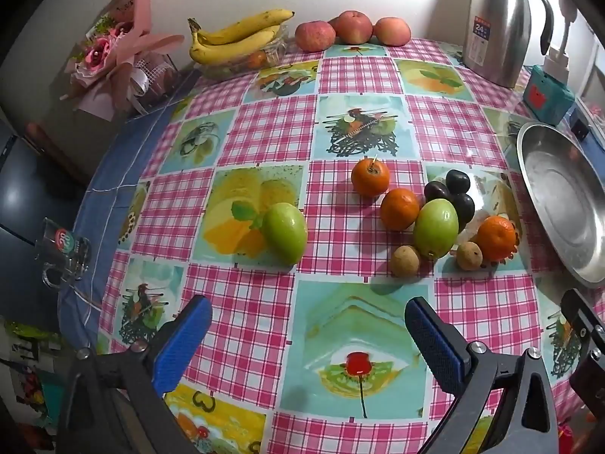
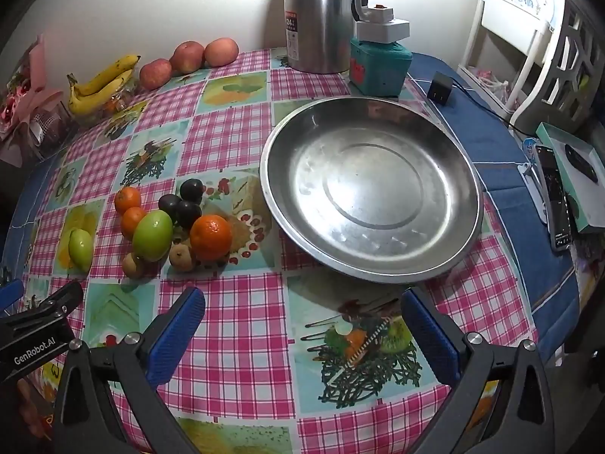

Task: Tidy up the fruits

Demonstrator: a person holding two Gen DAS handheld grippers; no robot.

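A cluster of loose fruit lies mid-table: three oranges (image 1: 370, 176), a green fruit (image 1: 435, 228), dark plums (image 1: 457, 181) and two small brown fruits (image 1: 405, 261). Another green fruit (image 1: 285, 232) sits apart to the left. The steel basin (image 2: 372, 193) stands empty to the right of the cluster (image 2: 177, 219). My left gripper (image 1: 308, 316) hovers open over the cloth in front of the fruit, holding nothing. Open as well, my right gripper (image 2: 302, 308) hangs just before the basin's near rim, and the left tool (image 2: 38, 325) shows at its left.
Bananas (image 1: 236, 38) on a glass bowl and three apples (image 1: 351, 28) line the back wall. A steel thermos (image 2: 319, 19), a teal box (image 2: 380, 66), a black adapter with cable (image 2: 439, 87), a phone (image 2: 554, 196), a bouquet (image 1: 113, 49) and a glass mug (image 1: 64, 255) ring the table.
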